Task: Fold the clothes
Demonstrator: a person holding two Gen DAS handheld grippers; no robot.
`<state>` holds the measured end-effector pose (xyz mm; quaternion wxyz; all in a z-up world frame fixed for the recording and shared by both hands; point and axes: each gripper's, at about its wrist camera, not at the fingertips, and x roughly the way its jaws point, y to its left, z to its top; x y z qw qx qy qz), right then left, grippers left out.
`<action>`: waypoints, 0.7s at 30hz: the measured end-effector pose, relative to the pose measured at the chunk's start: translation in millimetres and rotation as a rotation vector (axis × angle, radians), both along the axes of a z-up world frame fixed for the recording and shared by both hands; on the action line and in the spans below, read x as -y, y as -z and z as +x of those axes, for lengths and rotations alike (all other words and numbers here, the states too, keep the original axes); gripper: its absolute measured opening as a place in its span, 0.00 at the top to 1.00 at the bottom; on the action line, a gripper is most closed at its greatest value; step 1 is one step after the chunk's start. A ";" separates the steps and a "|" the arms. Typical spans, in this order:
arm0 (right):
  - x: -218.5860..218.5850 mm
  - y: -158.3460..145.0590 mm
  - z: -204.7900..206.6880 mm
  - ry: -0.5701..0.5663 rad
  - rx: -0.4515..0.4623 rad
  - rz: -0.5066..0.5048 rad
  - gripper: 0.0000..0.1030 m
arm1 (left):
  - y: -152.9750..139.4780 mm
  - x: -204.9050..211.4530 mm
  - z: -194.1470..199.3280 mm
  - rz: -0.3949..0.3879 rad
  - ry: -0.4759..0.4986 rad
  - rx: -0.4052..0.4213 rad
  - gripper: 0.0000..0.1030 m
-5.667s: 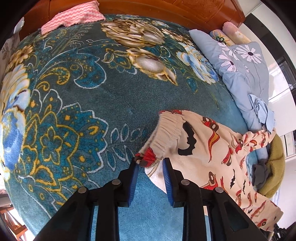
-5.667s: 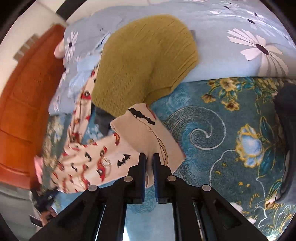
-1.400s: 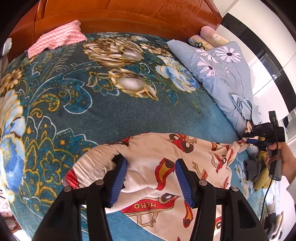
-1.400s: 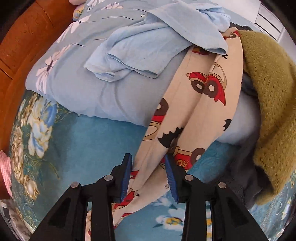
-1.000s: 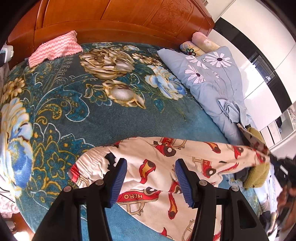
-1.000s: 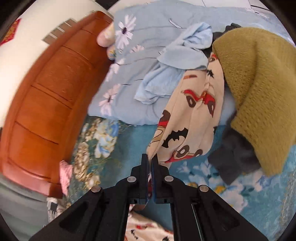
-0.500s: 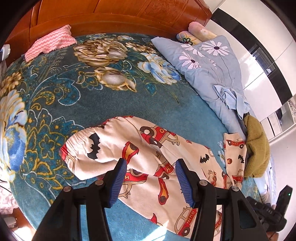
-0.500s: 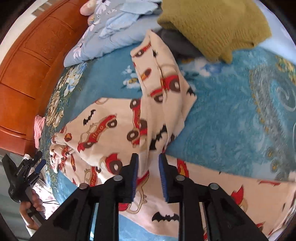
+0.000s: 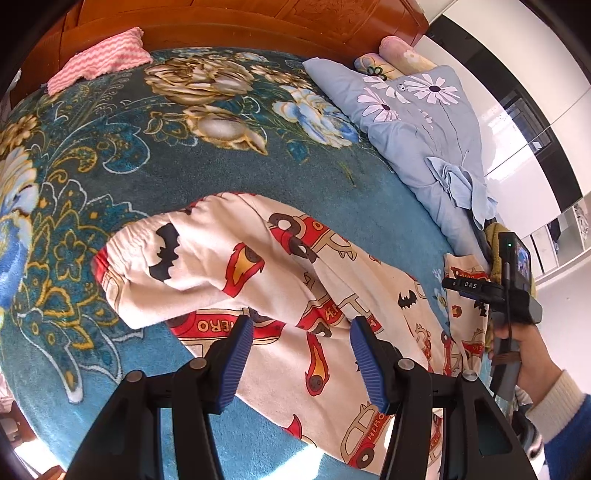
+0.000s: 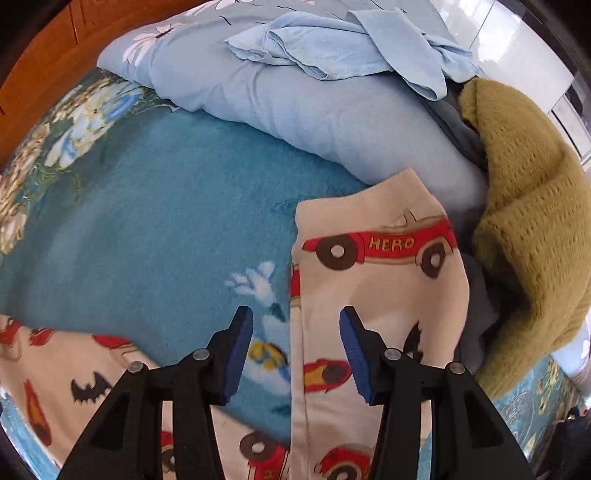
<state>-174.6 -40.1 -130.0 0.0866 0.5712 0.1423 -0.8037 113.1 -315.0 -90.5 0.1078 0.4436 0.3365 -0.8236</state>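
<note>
Cream children's trousers (image 9: 280, 280) printed with red cars and black bats lie spread on the teal floral blanket (image 9: 110, 155), waistband to the left and folded over. My left gripper (image 9: 301, 354) is open and empty just above the trousers' middle. One trouser leg (image 10: 373, 266) lies flat, its cuff toward the blue quilt. My right gripper (image 10: 295, 350) is open and empty over that leg's left edge. The right gripper's body and the hand on it show in the left wrist view (image 9: 513, 295).
A blue flowered quilt (image 10: 303, 103) with a light blue garment (image 10: 354, 40) on it lies beyond the leg. An olive knit sweater (image 10: 528, 206) and a dark grey garment (image 10: 476, 295) sit to the right. A pink cloth (image 9: 99, 62) lies by the wooden headboard (image 9: 229, 18).
The right gripper let go of the trouser leg, which now lies flat, and opened wider over it. The left gripper stayed open and shifted slightly over the trousers.
</note>
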 end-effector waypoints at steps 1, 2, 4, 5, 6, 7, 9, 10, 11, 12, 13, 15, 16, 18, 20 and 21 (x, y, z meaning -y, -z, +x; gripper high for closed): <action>0.2 4.9 -3.8 0.006 0.007 0.017 0.51 | 1.0 -0.7 0.0 -0.003 -0.001 -0.001 0.43; -2.8 8.6 -6.7 0.024 0.025 0.013 0.51 | 1.6 -2.2 -0.6 -0.010 0.003 0.001 0.43; -10.6 13.2 -10.5 0.063 0.051 -0.010 0.52 | 1.9 -5.1 -1.9 -0.017 0.016 0.007 0.43; -14.6 13.6 -10.5 0.073 0.054 -0.012 0.54 | 1.7 -6.5 -2.3 -0.018 0.020 0.009 0.43; -18.6 13.9 -10.4 0.083 0.057 -0.015 0.60 | 0.7 -7.5 -2.4 -0.016 0.023 0.009 0.43; -23.3 13.3 -9.9 0.094 0.060 -0.023 0.79 | -0.9 -8.5 -2.0 -0.013 0.026 0.007 0.43; -40.0 2.8 -5.4 0.129 0.067 -0.096 0.96 | -5.2 -11.1 -0.3 -0.020 0.031 0.005 0.43; -48.4 -2.5 -3.1 0.146 0.071 -0.133 0.96 | -7.3 -12.0 0.7 -0.026 0.032 0.006 0.43; -56.8 -7.8 -0.9 0.164 0.074 -0.169 0.96 | -9.4 -12.9 1.7 -0.032 0.034 0.008 0.43; -65.1 -13.1 1.4 0.181 0.078 -0.206 0.96 | -11.5 -13.3 3.2 -0.033 0.032 0.008 0.43; -74.0 -19.7 4.5 0.197 0.080 -0.246 0.96 | -13.6 -13.7 4.8 -0.035 0.031 0.008 0.43; -98.5 -46.5 19.2 0.219 0.061 -0.355 0.96 | -17.8 -14.8 7.7 -0.032 0.024 0.005 0.43; -118.5 -61.4 30.7 0.243 0.033 -0.393 0.96 | -20.2 -15.9 9.0 -0.029 0.022 0.002 0.43; -158.4 -91.1 53.6 0.293 -0.023 -0.470 0.96 | -25.4 -19.4 11.0 -0.022 0.020 -0.008 0.43; -198.3 -120.9 76.6 0.342 -0.080 -0.546 0.96 | -30.6 -24.8 12.2 -0.021 0.026 -0.015 0.43; -218.3 -135.7 88.0 0.366 -0.108 -0.584 0.96 | -33.3 -27.9 12.7 -0.022 0.031 -0.017 0.43</action>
